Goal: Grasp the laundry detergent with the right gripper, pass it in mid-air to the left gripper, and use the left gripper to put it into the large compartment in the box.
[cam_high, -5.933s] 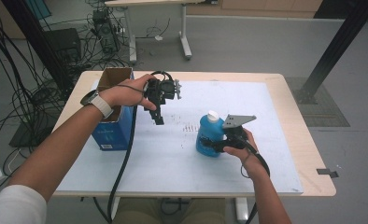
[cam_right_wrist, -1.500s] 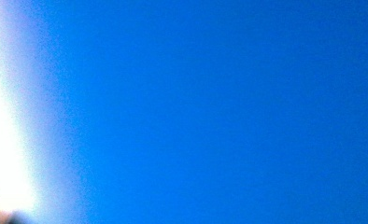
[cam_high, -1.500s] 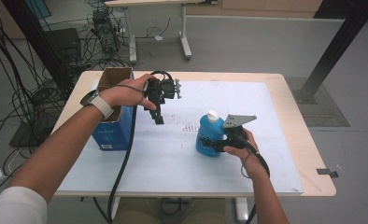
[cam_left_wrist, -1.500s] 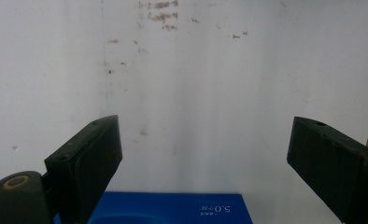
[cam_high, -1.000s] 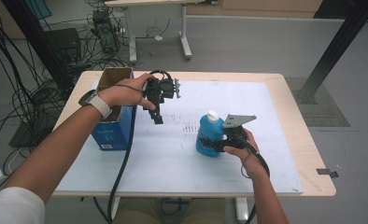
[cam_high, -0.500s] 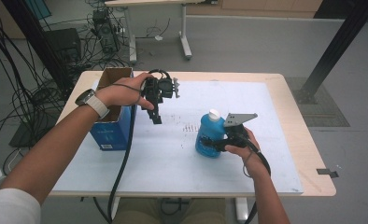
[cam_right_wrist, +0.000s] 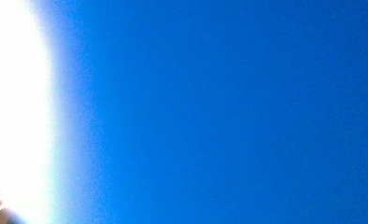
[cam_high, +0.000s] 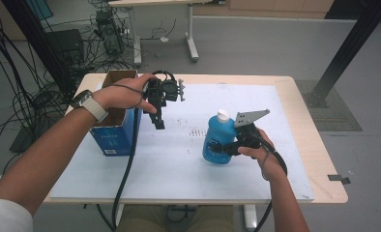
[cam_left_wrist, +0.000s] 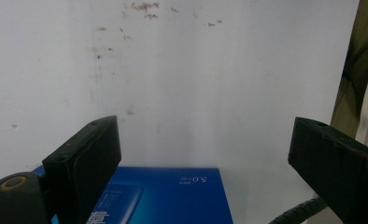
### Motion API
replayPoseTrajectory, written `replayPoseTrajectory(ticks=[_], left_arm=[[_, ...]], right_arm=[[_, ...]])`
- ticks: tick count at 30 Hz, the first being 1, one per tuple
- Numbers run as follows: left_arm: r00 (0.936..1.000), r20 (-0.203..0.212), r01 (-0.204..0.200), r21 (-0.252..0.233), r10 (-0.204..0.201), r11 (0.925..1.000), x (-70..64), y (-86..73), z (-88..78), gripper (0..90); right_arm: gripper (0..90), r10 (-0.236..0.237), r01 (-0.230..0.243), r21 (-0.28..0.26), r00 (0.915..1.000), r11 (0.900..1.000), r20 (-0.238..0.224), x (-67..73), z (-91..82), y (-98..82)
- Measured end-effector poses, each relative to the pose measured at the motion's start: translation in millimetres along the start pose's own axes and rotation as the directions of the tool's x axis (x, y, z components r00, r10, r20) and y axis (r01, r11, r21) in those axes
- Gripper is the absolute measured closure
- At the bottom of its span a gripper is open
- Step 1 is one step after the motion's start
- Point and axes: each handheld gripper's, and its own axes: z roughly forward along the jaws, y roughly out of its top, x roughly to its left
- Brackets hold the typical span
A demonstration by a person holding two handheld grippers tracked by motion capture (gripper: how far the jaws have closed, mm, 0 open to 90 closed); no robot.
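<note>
Between the right tongs [cam_high: 223,146] stands a blue bottle [cam_high: 217,141], upright, with a white cap and a translucent blue body; the tongs are clamped on its lower half from the side. Its blue wall shows close up in the right gripper view [cam_right_wrist: 219,112]. Left tongs [cam_left_wrist: 203,168] are apart with nothing between them, held above the white counter [cam_high: 179,164], beside the open blue box [cam_high: 115,130]. Against half a second earlier, both hands sit slightly higher; the bottle stays gripped.

On the counter [cam_high: 295,87] lies a mat [cam_high: 179,174]; an open box [cam_high: 115,126] stands at its left edge and a bottle [cam_high: 217,142] stands right of centre. The left gripper [cam_high: 158,121] hangs just right of the box, while the right gripper [cam_high: 225,146] sits against the bottle's right side
</note>
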Motion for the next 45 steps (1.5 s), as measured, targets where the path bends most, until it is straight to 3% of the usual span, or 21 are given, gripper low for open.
replayPoseTrajectory(ticks=[11,23,45], left_arm=[[0.9999,0.017,0.003,0.005,-0.004,1.0,-15.9,3.1,-23.4,10.2],[1.0,0.005,0.006,-0.009,-0.006,0.9999,-24.8,3.4,-46.2,9.9],[0.9999,0.012,0.009,-0.009,-0.009,0.9999,-35.0,4.7,-56.9,9.6]], right_arm=[[42.8,-0.046,0.047,0.013,0.9963,0.999,-0.073,5.2,0.1,25.7],[42.9,-0.076,0.078,0.021,0.9924,0.997,-0.097,5.6,5.4,39.9],[43.0,-0.148,0.163,0.095,0.9783,0.982,-0.144,6.4,26.4,65.0]])
